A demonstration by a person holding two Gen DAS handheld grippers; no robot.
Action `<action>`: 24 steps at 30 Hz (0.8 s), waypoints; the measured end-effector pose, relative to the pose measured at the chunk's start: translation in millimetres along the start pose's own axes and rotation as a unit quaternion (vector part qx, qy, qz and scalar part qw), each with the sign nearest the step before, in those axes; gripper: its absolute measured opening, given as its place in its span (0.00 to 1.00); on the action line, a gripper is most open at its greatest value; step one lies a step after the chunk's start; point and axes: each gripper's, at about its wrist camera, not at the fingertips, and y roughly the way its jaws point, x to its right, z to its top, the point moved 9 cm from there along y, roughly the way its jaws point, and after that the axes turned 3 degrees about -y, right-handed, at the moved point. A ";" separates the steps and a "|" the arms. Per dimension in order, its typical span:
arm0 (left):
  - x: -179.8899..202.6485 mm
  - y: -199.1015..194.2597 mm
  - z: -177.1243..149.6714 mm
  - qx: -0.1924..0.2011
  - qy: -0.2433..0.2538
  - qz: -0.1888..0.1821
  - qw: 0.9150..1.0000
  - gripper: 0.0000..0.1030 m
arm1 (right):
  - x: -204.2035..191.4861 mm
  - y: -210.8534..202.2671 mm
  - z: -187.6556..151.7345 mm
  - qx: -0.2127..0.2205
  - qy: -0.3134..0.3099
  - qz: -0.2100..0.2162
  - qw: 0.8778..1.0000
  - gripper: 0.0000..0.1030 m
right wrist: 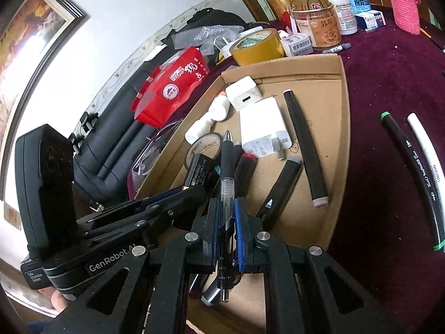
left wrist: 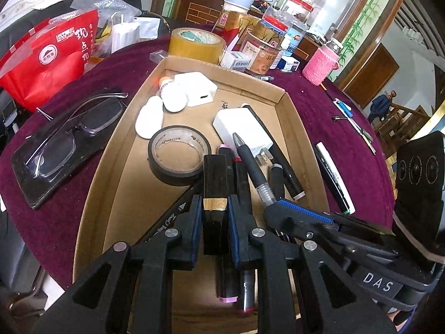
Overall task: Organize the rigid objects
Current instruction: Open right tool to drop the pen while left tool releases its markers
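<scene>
My left gripper (left wrist: pixel 214 208) is shut on a black lipstick tube with a gold band (left wrist: pixel 214 192), held over the near part of the cardboard tray (left wrist: pixel 119 167). My right gripper (right wrist: pixel 225 217) is shut on a black pen with a clear barrel (right wrist: pixel 227 167); in the left wrist view that pen (left wrist: pixel 251 167) slants over the tray beside the lipstick. Inside the tray lie a black tape roll (left wrist: pixel 178 154), white chargers (left wrist: pixel 242 130), white bottles (left wrist: pixel 150 119) and several dark markers (right wrist: pixel 304 144). The two grippers sit side by side above the tray.
Glasses on a dark case (left wrist: pixel 64 144) lie left of the tray on the maroon cloth (left wrist: pixel 319 105). Markers (right wrist: pixel 417 172) rest on the cloth right of the tray. A yellow tape roll (left wrist: pixel 194 43), jars, a red bag (left wrist: pixel 50 61) and a pink knitted bottle (left wrist: pixel 322 64) crowd the far side.
</scene>
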 end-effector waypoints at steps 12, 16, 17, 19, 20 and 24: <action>-2.9 2.7 -1.7 -0.009 0.001 0.001 1.000 0.15 | -5.4 7.7 -6.0 -0.016 -0.032 -0.026 0.999 0.10; -3.9 1.0 -1.9 -0.009 0.000 0.005 1.000 0.15 | -7.8 9.4 -8.5 -0.020 -0.040 -0.027 0.999 0.10; -4.5 0.3 -1.8 -0.009 -0.002 0.006 1.000 0.15 | -8.2 9.6 -9.1 -0.021 -0.041 -0.026 0.999 0.10; -5.2 -0.2 -2.2 -0.011 -0.003 0.008 1.000 0.15 | -9.0 8.8 -9.5 -0.022 -0.041 -0.022 0.999 0.10; -5.4 -0.5 -2.4 -0.012 -0.003 0.009 1.000 0.15 | -9.4 8.0 -9.7 -0.021 -0.041 -0.020 0.999 0.10; -4.4 -2.7 -2.9 -0.015 -0.008 0.008 1.000 0.16 | -10.1 6.7 -11.0 -0.023 -0.041 -0.013 0.999 0.10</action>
